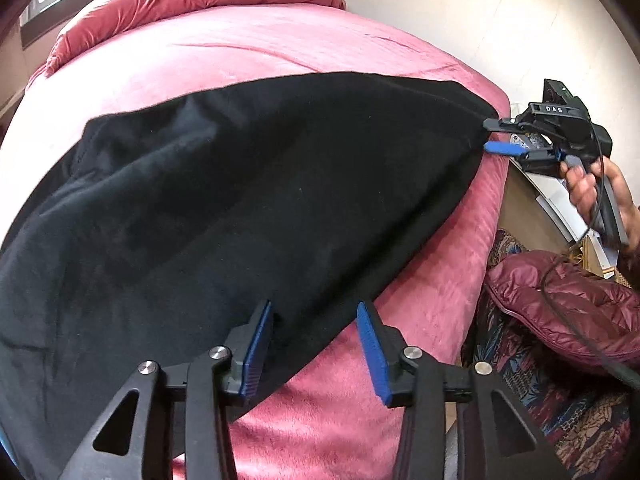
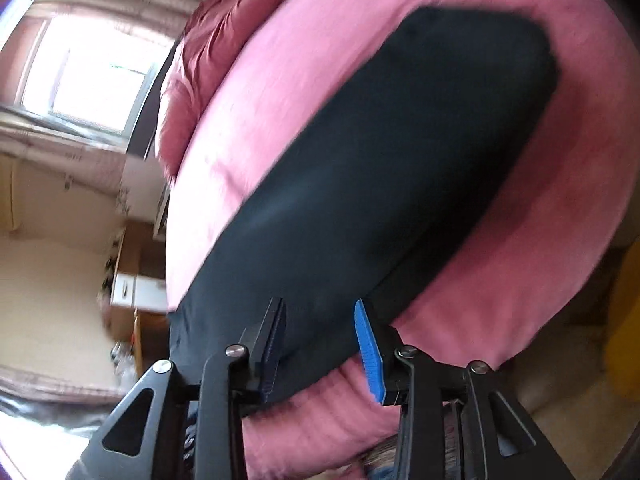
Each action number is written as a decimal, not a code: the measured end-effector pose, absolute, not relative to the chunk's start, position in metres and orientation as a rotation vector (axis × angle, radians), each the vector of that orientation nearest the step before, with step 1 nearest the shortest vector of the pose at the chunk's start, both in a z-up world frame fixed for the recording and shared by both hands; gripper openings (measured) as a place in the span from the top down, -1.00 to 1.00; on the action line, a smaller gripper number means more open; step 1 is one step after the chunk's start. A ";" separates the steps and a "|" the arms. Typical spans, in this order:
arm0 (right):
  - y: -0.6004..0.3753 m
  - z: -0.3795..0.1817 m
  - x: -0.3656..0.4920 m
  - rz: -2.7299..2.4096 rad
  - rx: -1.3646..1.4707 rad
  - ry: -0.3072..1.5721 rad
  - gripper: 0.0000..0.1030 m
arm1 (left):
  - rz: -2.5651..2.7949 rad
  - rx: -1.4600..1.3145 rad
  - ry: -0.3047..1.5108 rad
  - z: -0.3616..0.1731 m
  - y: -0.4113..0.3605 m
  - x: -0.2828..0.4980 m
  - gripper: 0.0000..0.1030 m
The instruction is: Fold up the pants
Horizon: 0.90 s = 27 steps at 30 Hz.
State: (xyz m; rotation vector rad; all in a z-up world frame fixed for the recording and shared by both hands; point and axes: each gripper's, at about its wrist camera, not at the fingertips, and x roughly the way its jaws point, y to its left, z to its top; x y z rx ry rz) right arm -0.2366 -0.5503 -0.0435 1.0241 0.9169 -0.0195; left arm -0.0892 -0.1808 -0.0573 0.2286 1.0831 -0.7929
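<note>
Black pants [image 1: 248,184] flat on bed [image 1: 280,48]; left hand-held gripper [image 1: 316,344] and right hand-held gripper [image 1: 490,136] both agape, empty. Pinch hem at 3 o'clock squarely.

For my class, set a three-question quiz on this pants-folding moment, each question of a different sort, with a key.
1. True or false: the left gripper has its jaws shut on the black pants.
2. Multiple choice: the pants lie on a) a wooden table, b) a pink blanket on a bed, c) a patterned rug.
3. Fill in: in the left wrist view, the right gripper sits at the pants' far ____ end.

Key: 1 false, its jaws stand open over the near edge. 2 b. 3 right, with its jaws apart.
</note>
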 end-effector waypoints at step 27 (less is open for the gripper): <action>-0.486 -0.058 -0.211 -0.024 0.865 1.056 0.85 | -0.835 0.020 1.133 -0.047 -0.117 -0.075 0.99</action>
